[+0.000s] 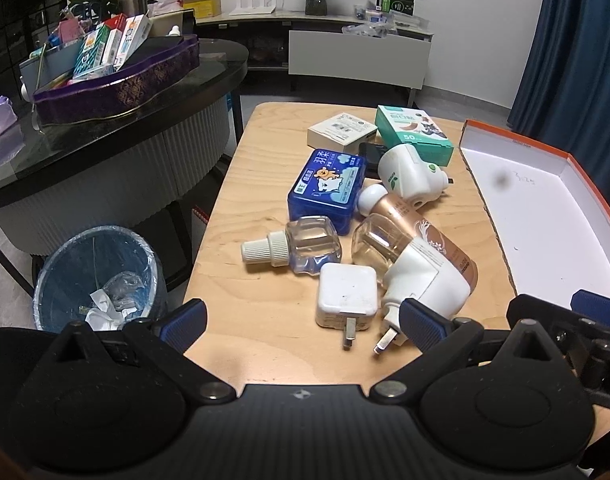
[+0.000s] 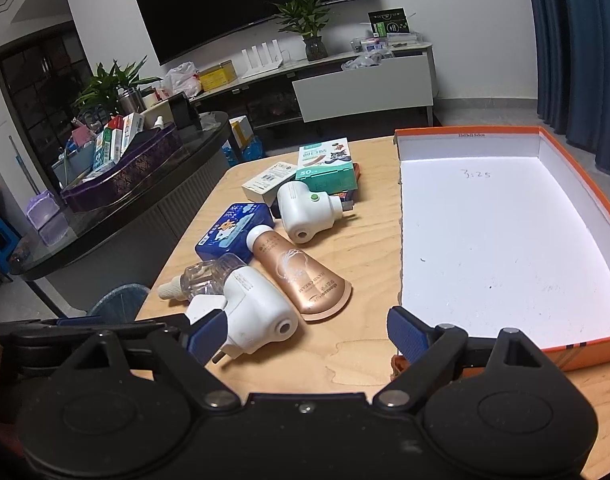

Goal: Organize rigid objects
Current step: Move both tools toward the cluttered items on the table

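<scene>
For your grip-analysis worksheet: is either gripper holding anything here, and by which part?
Nothing is held. The left gripper and right gripper are both open above the table.

The left gripper [image 1: 303, 322] hovers above the near edge of the wooden table [image 1: 265, 344], its 2 blue-padded fingers [image 1: 185, 322] spread wide with nothing between them. The right gripper [image 2: 305, 334] hangs over the same near edge, just to the right of the left one, its 2 fingers [image 2: 407, 336] also wide apart and gripping nothing.
</scene>
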`<state>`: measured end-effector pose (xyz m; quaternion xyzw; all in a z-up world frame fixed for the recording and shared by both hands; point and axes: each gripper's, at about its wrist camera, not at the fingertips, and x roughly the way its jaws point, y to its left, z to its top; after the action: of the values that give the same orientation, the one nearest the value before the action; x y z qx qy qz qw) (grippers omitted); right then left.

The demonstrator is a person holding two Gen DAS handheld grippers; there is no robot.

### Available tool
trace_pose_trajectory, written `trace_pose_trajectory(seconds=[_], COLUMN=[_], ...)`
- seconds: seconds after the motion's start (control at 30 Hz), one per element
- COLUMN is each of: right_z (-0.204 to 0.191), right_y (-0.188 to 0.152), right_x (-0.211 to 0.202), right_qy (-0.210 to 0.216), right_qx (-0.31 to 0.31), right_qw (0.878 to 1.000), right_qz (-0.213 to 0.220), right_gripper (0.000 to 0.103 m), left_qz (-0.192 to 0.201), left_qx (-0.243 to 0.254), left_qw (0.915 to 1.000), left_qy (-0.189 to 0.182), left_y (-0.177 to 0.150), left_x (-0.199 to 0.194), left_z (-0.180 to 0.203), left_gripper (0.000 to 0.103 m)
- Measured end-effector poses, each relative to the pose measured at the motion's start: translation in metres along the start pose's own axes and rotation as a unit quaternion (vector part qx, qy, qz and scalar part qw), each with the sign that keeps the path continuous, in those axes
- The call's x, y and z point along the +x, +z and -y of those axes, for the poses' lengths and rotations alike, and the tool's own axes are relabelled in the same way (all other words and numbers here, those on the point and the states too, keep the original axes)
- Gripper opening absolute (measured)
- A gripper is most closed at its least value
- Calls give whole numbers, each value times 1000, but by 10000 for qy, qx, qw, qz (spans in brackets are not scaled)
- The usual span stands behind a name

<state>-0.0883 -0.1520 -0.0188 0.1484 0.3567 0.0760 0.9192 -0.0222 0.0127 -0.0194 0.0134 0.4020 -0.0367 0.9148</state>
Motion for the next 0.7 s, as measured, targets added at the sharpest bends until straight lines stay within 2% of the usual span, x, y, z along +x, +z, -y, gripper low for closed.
trace_pose_trajectory(seconds=[0.7], right_z=[-5], right_y=[-2], right_x=[6], right_qy=[4], right_qx=[-121], right_qw=[9999], right_qz=[-48], right_gripper=[102], left_qz=[-47], left_qx=[-35], left_qw=[10000], left_qy=[-70], left_y=[-1], left_x=[11], left_z=[-2], left_gripper=[103])
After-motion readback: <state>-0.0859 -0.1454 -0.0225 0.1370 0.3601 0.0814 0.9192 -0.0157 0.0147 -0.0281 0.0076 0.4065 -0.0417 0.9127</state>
